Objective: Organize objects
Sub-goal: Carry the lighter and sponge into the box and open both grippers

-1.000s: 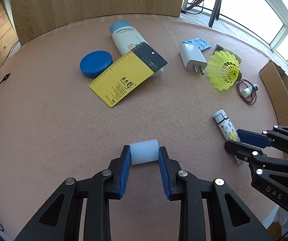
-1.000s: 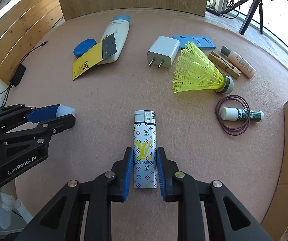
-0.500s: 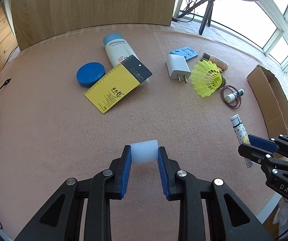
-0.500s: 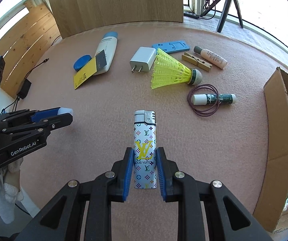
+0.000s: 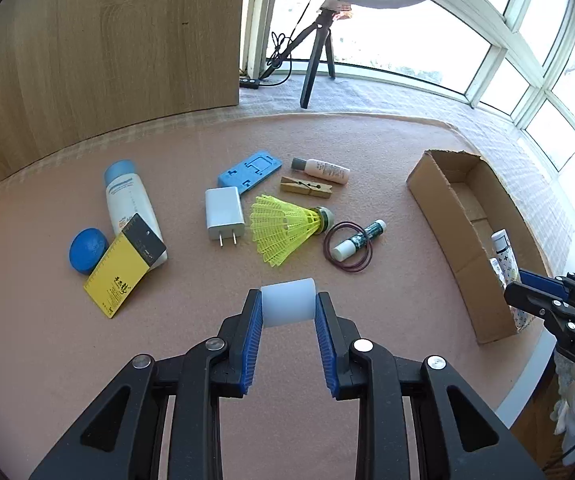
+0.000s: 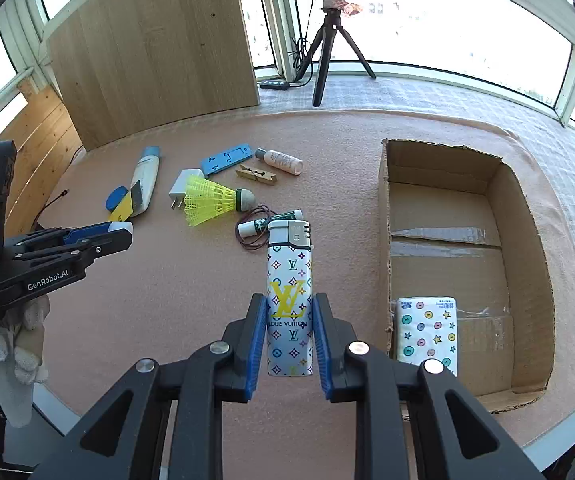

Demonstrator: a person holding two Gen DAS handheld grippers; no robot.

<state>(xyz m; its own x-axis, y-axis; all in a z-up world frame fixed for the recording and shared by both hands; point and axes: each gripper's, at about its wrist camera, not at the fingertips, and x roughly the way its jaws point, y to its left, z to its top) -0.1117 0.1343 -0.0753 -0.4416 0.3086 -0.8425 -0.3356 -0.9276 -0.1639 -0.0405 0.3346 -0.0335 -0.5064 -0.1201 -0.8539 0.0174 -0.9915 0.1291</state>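
Observation:
My left gripper (image 5: pixel 288 310) is shut on a white cylinder (image 5: pixel 287 302) and holds it above the pink table mat. My right gripper (image 6: pixel 289 322) is shut on a white patterned lighter (image 6: pixel 289 292), held above the mat just left of the open cardboard box (image 6: pixel 527 248). The lighter also shows in the left wrist view (image 5: pixel 503 250) beside the box (image 5: pixel 447 216). A patterned tissue pack (image 6: pixel 427 330) lies in the box's near corner. The left gripper shows in the right wrist view (image 6: pixel 121 232) at the left.
On the mat lie a yellow shuttlecock (image 5: pixel 287 228), a white charger (image 5: pixel 224 214), a lotion tube (image 5: pixel 129 204), a yellow ruler card (image 5: pixel 121 266), a blue round lid (image 5: pixel 87 250), a blue holder (image 5: pixel 247 170), a clothespin (image 5: pixel 306 188), a small bottle (image 5: pixel 321 168), and a lip balm on a hair tie (image 5: pixel 357 240). A tripod (image 6: pixel 327 52) stands behind.
Both grippers have risen and pulled back with their objects. The right gripper has carried the lighter rightward next to the box, which is now in full view.

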